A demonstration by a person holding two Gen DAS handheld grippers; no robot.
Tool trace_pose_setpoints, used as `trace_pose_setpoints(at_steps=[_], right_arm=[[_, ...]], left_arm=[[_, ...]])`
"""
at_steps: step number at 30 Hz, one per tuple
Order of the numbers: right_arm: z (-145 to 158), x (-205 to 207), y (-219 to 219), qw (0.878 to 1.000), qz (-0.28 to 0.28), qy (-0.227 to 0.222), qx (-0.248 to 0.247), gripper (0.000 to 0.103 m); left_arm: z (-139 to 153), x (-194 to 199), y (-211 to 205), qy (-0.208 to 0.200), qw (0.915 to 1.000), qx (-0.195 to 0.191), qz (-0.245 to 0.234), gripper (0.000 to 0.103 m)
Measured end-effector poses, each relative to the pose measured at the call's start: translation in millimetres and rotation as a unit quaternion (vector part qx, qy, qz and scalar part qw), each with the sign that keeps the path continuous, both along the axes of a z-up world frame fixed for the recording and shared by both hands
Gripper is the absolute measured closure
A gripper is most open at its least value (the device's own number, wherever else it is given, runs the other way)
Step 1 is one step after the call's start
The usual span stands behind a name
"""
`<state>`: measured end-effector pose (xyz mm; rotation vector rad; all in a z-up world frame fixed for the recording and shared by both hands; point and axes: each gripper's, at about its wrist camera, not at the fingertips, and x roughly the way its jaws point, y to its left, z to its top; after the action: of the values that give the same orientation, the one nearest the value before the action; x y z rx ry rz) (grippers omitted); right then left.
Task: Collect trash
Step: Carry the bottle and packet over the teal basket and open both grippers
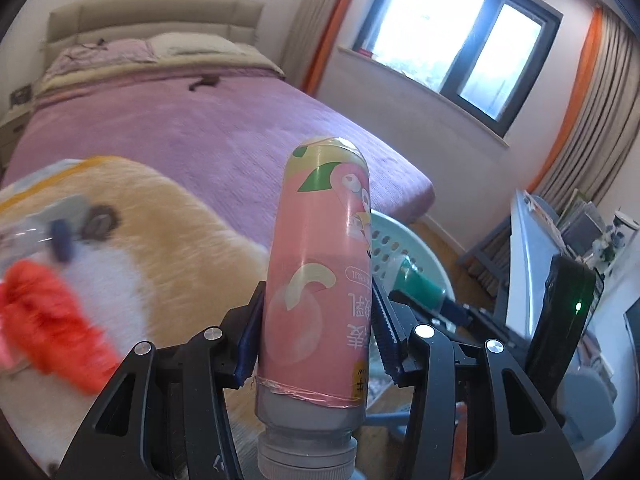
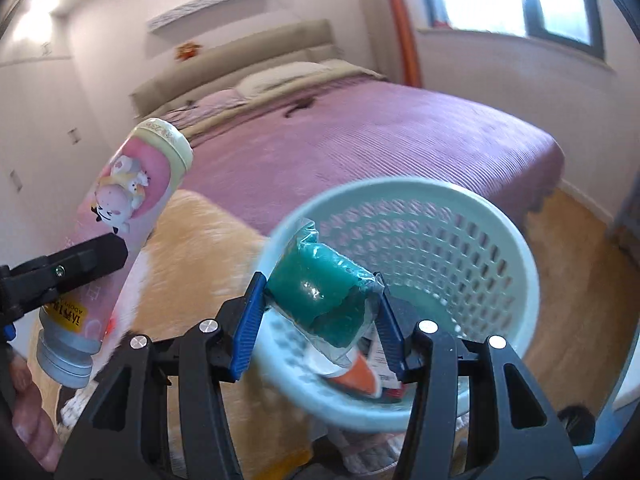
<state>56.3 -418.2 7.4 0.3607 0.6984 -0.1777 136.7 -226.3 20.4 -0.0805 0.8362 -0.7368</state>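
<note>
Left wrist view: the left gripper has its jaws closed on a pink bottle, held cap-end toward the camera with its base pointing away. The blue pads press on both sides of the bottle's lower body. Behind it lies a bed with a purple cover, and a tan and white plush toy fills the lower left, blurred. To the right of the bottle, part of a pale green basket shows, with a green packet in front of it. A window stands in the far wall.

Right wrist view: the right gripper has its jaws closed on the green packet, a crinkled clear wrapper with dark green contents, pinched between the two blue pads. The packet hangs just above the near rim of the basket, which is perforated and sits beside the bed over a wooden floor. Some litter with orange and white print lies in the basket's bottom. At left, the left gripper holds the pink bottle tilted, grey cap lowest, over the plush toy. Fingers of a hand show at the lower left edge.
</note>
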Motion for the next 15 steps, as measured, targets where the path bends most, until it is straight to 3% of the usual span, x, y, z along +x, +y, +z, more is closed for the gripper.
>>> trace_pose_setpoints(at_steps=[4, 8, 11, 14, 15], right_arm=[[-15.1, 8.1, -29.2, 0.999, -0.03, 0.02, 0.006, 0.054], [-30.8, 11.8, -49.7, 0.998, -0.052, 0.037, 0.019, 0.054], [-38.7, 13.1, -57.0, 0.997, -0.063, 0.047, 0.024, 0.054], [-43.8, 15.2, -60.8, 0.995, -0.073, 0.056, 0.028, 0.052], [-46.1, 15.7, -62.5, 0.995, -0.074, 0.059, 0.033, 0.05]], left_arm=[[-14.8, 15.7, -35.7, -0.003, 0.9999, 0.014, -0.001, 0.056], [-34.6, 27.5, -67.3, 0.03, 0.9993, 0.017, -0.013, 0.056], [-40.1, 29.5, -83.0, 0.009, 0.9991, 0.041, 0.001, 0.056], [-41.9, 30.8, -91.1, 0.01, 0.9997, 0.021, 0.002, 0.054], [-42.1, 31.5, -90.9, 0.013, 0.9998, 0.012, 0.003, 0.047]])
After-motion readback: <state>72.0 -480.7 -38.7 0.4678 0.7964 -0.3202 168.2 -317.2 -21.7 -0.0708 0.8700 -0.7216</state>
